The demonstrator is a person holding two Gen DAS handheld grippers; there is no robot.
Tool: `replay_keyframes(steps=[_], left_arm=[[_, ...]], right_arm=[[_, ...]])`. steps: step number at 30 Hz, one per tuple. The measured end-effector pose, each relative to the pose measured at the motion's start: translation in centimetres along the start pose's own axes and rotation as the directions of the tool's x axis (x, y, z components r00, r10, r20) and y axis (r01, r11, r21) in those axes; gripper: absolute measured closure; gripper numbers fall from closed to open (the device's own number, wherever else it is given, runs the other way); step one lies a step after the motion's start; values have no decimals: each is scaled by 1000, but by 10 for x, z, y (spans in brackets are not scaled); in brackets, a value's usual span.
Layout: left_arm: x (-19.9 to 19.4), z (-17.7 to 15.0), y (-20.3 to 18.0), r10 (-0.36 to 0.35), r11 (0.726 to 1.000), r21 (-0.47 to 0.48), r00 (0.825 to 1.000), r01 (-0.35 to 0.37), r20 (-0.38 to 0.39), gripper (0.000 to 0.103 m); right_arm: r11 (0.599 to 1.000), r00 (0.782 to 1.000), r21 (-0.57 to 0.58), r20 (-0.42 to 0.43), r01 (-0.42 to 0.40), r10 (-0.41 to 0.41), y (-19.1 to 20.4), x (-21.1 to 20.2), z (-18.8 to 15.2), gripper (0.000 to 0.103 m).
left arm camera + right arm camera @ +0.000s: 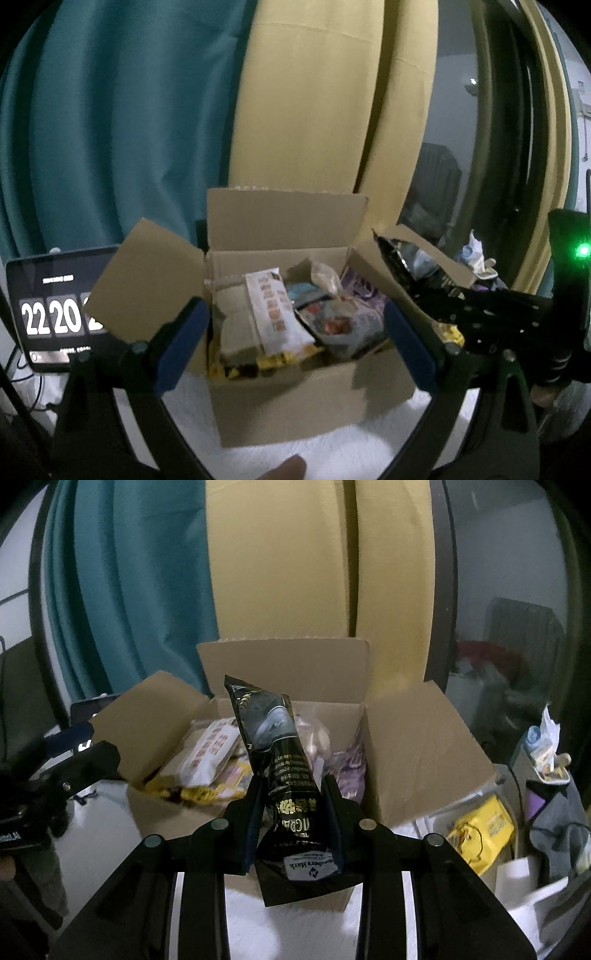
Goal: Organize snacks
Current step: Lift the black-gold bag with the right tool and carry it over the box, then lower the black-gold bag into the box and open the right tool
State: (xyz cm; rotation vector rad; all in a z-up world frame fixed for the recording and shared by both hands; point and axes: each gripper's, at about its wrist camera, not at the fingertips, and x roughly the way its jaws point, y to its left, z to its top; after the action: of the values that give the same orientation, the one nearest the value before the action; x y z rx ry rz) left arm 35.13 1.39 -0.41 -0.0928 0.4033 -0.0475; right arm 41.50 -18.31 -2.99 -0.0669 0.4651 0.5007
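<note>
Above the box (pixel 258 823), the right claw (pixel 293 812) pinches a black pouch (pixel 275 746) low down; its top could snag a flap or slip. Left claw (pixel 295 332) gapes empty.

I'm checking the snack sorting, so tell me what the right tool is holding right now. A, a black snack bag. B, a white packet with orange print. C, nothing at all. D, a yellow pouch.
A: in the right wrist view the right tool has its blue pads pressed on both sides of a black snack bag, held above the open cardboard box.
</note>
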Motion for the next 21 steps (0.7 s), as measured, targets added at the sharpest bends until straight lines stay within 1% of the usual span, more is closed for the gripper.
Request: replay_keyframes(steps=[7, 15, 21], left_arm=[[35, 9, 8, 11, 1000, -2, 1000, -11, -3, 6], [78, 12, 21, 21, 999, -38, 999, -23, -39, 6], [96, 9, 28, 31, 999, -27, 997, -33, -66, 6]], right_arm=[[998, 1000, 59, 2, -2, 2, -20, 34, 10, 70], [995, 999, 93, -28, 19, -17, -40, 80, 23, 70], [990, 997, 136, -67, 37, -28, -51, 108, 25, 69]])
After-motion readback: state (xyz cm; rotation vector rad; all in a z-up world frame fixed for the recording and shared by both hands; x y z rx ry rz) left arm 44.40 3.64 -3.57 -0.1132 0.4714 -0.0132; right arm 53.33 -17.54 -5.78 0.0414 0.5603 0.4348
